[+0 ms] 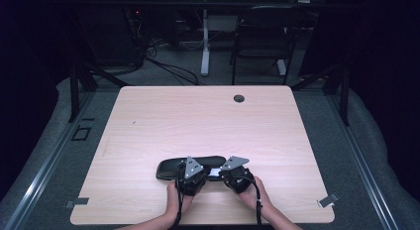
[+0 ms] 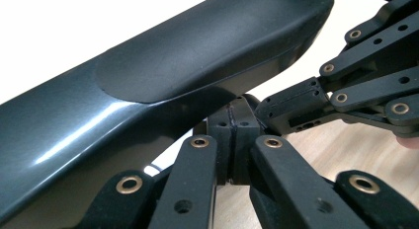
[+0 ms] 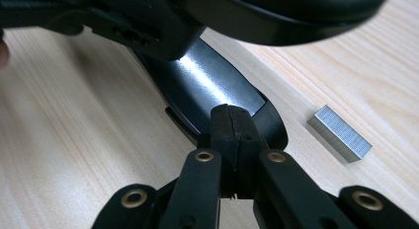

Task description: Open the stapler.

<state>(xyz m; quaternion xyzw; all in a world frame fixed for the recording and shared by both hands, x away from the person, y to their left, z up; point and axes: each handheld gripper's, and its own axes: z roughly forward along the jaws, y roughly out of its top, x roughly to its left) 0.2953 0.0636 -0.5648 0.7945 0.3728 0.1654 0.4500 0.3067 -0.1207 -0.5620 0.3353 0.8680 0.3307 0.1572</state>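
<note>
Stapler (image 1: 190, 166), black, lying lengthwise on the table (image 1: 198, 116) close to its near edge, lid raised in the gripper views. Left gripper (image 1: 192, 171) and right gripper (image 1: 236, 171) at the stapler's right end, jaws of both clenched together, tips touching the stapler, grasping nothing. Strip of staples (image 3: 340, 133) just beside the stapler. Broad bare tabletop beyond the stapler; cable hole (image 1: 239, 98) well apart, near the far edge.
</note>
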